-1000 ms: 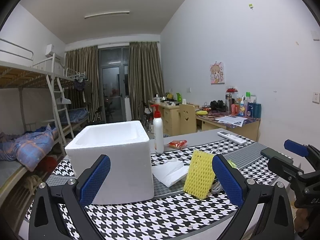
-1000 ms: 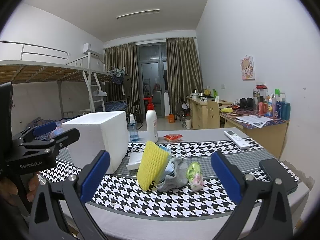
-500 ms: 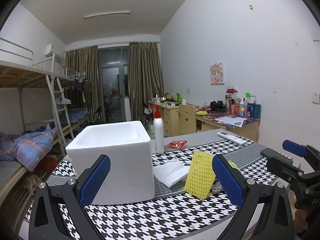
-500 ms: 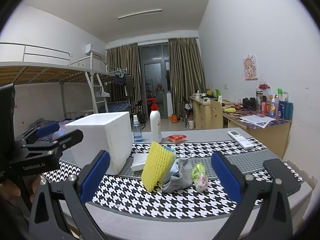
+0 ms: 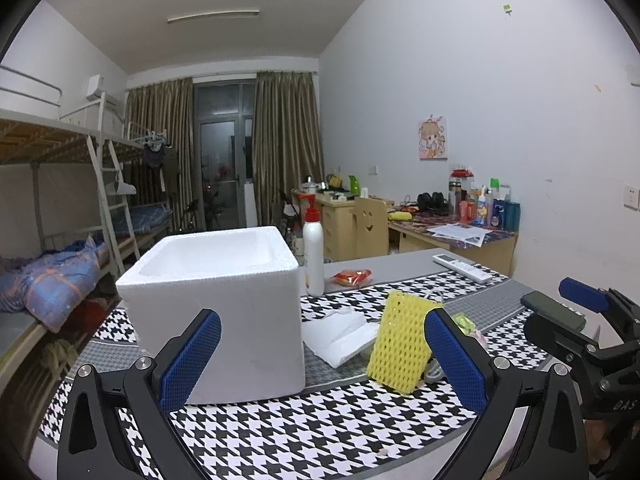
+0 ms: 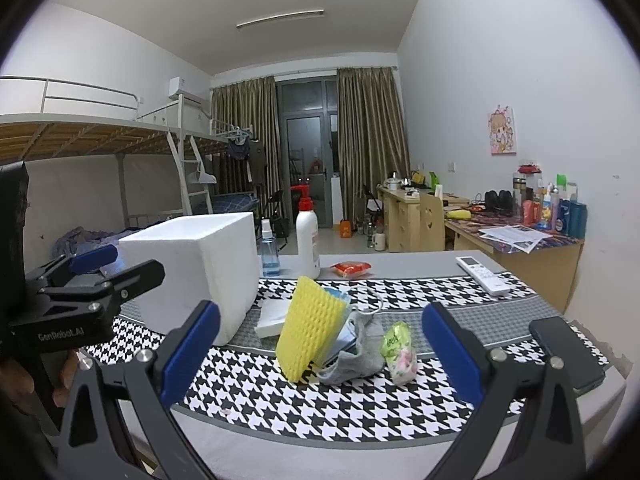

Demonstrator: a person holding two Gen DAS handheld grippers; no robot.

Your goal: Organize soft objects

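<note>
A yellow foam net sleeve (image 6: 310, 326) (image 5: 402, 346) stands tilted on the houndstooth table mat, leaning on a blue item and a grey cloth (image 6: 354, 354). A small green-pink soft packet (image 6: 398, 348) lies to its right, white tissue (image 5: 340, 334) to its left. A white foam box (image 5: 218, 300) (image 6: 200, 266) stands open-topped at the left. My left gripper (image 5: 322, 364) is open and empty, in front of the box and sleeve. My right gripper (image 6: 320, 354) is open and empty, short of the pile.
A white pump bottle (image 6: 307, 236), a blue spray bottle (image 6: 269, 250), a red packet (image 6: 351, 268) and a remote (image 6: 482, 274) sit further back. A black phone (image 6: 566, 350) lies at the right table edge. Bunk beds stand left, desks right.
Both grippers have drifted slightly; the right one has edged a little closer to the pile. Nothing on the table has moved.
</note>
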